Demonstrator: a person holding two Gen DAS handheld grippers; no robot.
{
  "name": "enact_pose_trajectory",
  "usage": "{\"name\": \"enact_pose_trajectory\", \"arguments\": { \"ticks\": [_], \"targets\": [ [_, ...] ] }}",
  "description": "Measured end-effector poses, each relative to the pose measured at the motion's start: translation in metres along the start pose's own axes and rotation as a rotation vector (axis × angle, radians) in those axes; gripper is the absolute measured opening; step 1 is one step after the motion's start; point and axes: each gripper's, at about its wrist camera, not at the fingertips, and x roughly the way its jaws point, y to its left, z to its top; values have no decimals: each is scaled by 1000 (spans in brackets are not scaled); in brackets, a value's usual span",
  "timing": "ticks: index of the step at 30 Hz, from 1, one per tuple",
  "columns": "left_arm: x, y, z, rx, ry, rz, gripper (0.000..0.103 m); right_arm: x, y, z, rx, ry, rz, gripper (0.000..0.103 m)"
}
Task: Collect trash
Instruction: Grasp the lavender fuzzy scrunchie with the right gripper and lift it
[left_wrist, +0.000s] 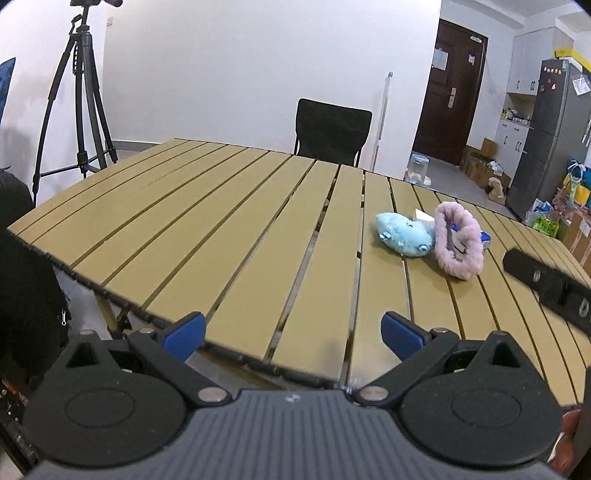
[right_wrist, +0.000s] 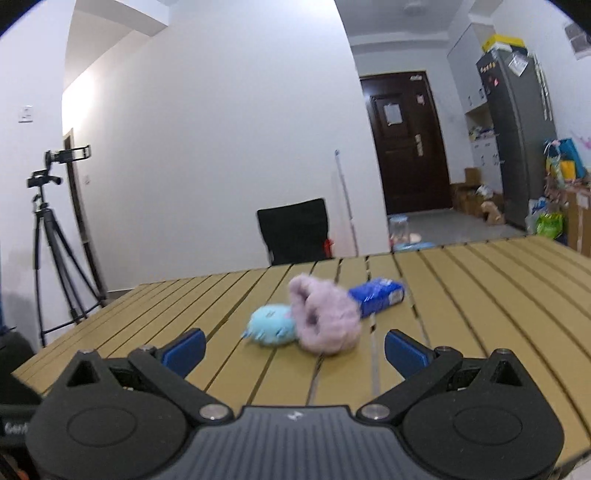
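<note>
A light blue plush toy lies on the slatted tan table beside a fluffy pink ring. A blue wrapper lies just behind the ring; only its edge shows in the left wrist view, with a white scrap near it. My left gripper is open and empty over the table's near edge, well left of the pile. My right gripper is open and empty, just short of the blue toy and pink ring. One right finger shows in the left wrist view.
A black chair stands at the table's far side. A tripod stands at the left by the wall. A fridge, bags and boxes crowd the right of the room near a dark door.
</note>
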Motion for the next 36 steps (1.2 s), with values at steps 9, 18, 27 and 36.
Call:
{"name": "enact_pose_trajectory", "arguments": {
  "ticks": [9,18,27,36],
  "targets": [
    [45,-16,30,24,-23,56,103,75,-7,18,-48,60,-62,103],
    [95,-22,50,4,-27,74,103,146,-12,10,-26,208,-93,103],
    [118,-16,46,9,7,78,103,173,-5,2,-45,269,-143,79],
    [113,-21,46,21,-8,67,103,167,-19,2,36,261,-83,47]
  ]
}}
